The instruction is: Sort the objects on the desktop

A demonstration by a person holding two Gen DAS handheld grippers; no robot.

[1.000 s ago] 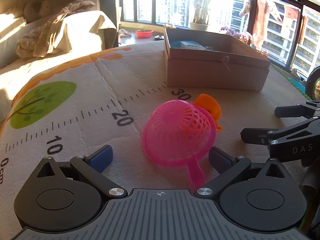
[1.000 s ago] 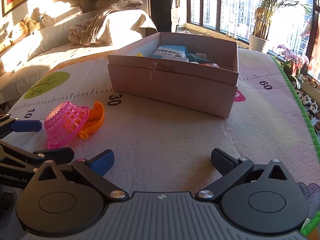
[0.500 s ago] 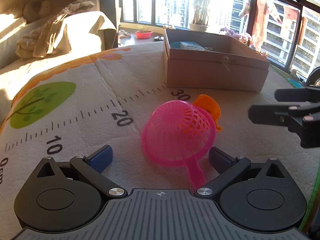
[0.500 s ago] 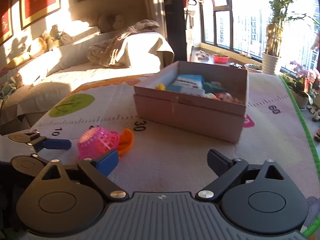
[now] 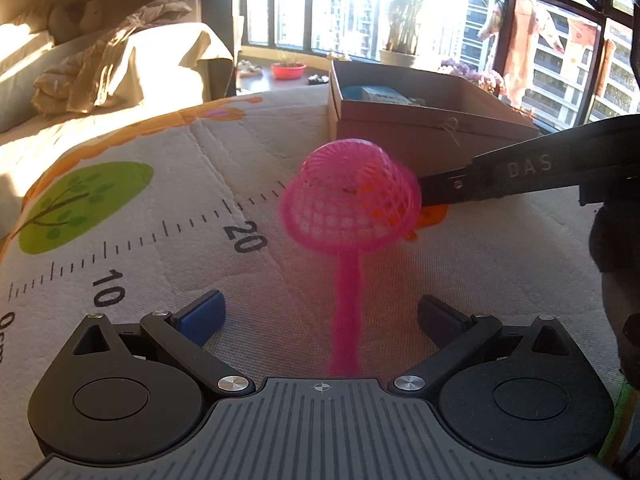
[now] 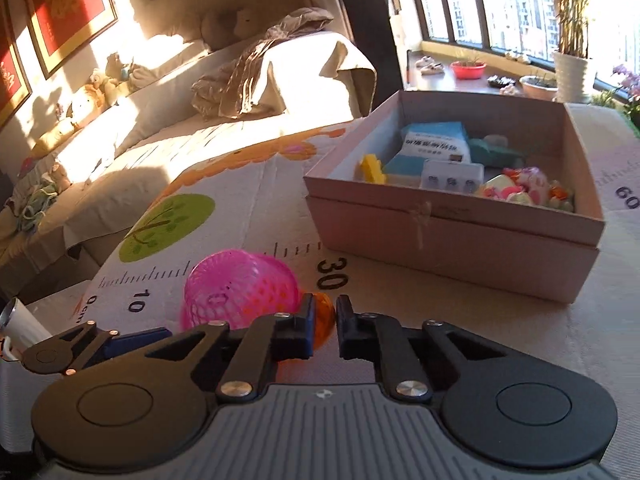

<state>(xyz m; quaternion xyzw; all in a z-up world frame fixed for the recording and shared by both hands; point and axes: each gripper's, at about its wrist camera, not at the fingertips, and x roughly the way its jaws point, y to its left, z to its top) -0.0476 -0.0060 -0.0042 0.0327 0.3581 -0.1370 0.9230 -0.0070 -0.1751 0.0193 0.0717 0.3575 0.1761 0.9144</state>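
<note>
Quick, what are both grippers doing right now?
Left gripper: fingers open, holding nothing.
Right gripper: fingers closed beside the pink strainer; what they pinch is unclear.

My left claw [image 5: 320,314] is matte black, with silver screws, blue finger pads and a ribbed grey base. My right claw [image 6: 322,328] is built alike, with "DAS" lettered white along its arm.

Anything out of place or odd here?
The pink strainer is upside down, dome up, tilted and motion-blurred, its rim apparently pinched by the right gripper; an orange piece lies half hidden behind it.
</note>
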